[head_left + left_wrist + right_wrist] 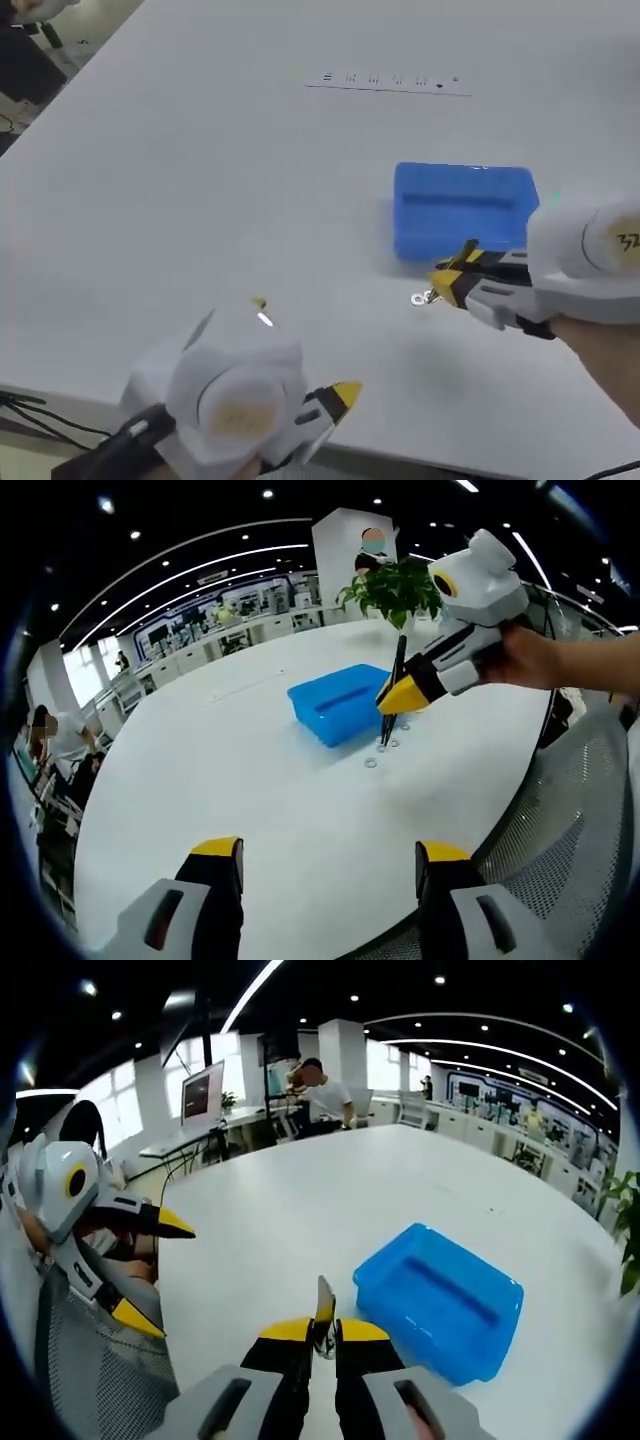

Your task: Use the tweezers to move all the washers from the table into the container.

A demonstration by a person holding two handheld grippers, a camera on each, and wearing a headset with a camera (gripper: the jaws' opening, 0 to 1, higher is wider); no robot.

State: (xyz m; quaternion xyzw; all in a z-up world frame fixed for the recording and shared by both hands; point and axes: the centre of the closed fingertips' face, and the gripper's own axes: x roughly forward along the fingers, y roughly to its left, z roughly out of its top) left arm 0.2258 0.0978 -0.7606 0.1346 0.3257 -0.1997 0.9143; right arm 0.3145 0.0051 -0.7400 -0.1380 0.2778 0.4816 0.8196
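- Jaws of your right gripper (322,1332) are clenched on the tweezers (393,695). The tweezers stand steeply, tips down among the washers (371,763).
- Jaws of your left gripper (330,850) are spread and empty, and it is the farther one.
- The washers lie on the worktop (250,180), just beside the container (450,245).
- The printing on the far strip (388,82) is unreadable.

Container (420,235) glossy blue plastic; table (200,180) smooth matt white; washers (418,299) shiny metal.
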